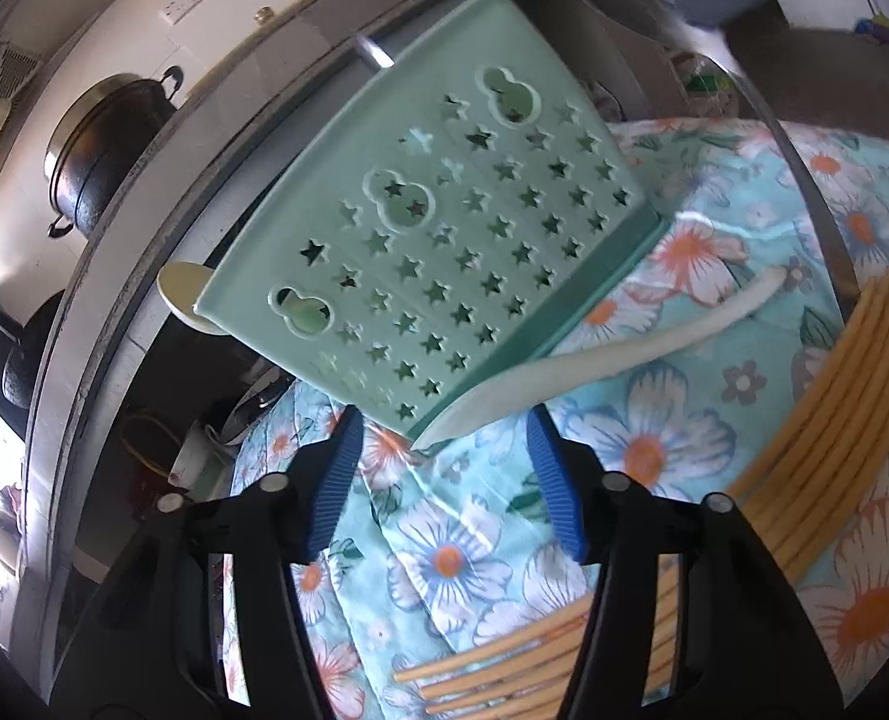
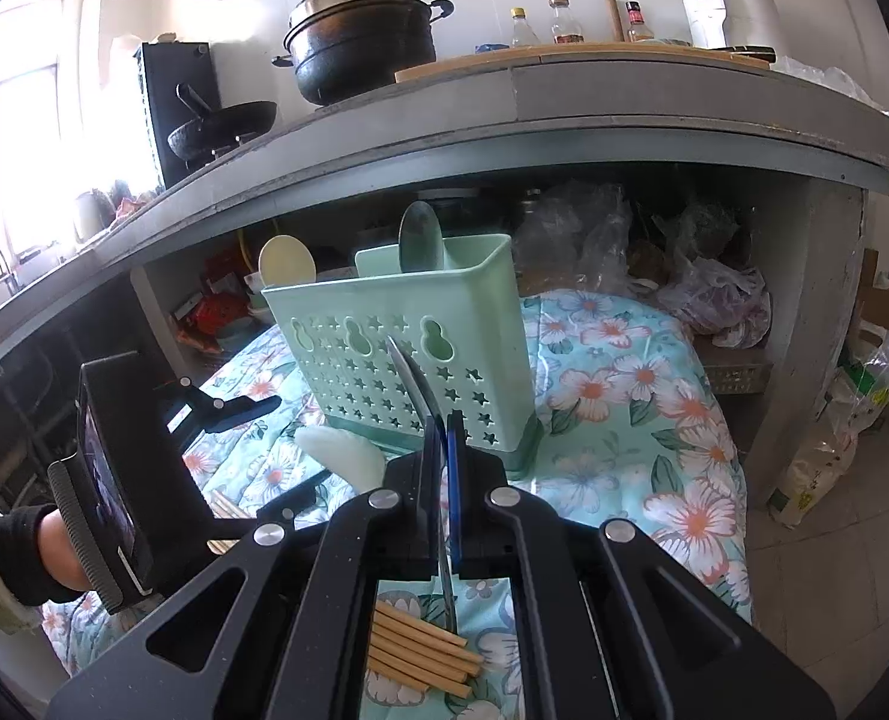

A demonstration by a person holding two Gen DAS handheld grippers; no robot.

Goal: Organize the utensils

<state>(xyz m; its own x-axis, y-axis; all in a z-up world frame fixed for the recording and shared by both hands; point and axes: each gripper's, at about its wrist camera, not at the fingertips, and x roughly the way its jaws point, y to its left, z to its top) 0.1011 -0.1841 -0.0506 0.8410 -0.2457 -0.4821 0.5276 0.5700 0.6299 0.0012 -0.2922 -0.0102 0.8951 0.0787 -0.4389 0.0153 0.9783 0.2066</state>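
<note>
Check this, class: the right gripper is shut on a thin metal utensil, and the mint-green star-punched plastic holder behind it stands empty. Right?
Not empty. The right wrist view shows a cream spoon and a grey spoon standing in the mint-green holder. The right gripper is indeed shut on the thin metal utensil.

The left gripper [image 1: 444, 450] points downward with its jaws apart and nothing pressed between them; the right gripper [image 2: 444, 420] has its jaws clamped on a thin metal utensil [image 2: 411, 375].

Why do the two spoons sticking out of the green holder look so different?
The cream spoon is pale and matte; the metal spoon is dark grey and shiny. The cream spoon rises at the left end of the green holder, while the metal spoon rises nearer the middle and reaches higher. Both stand upright with their bowls pointing up.
</note>
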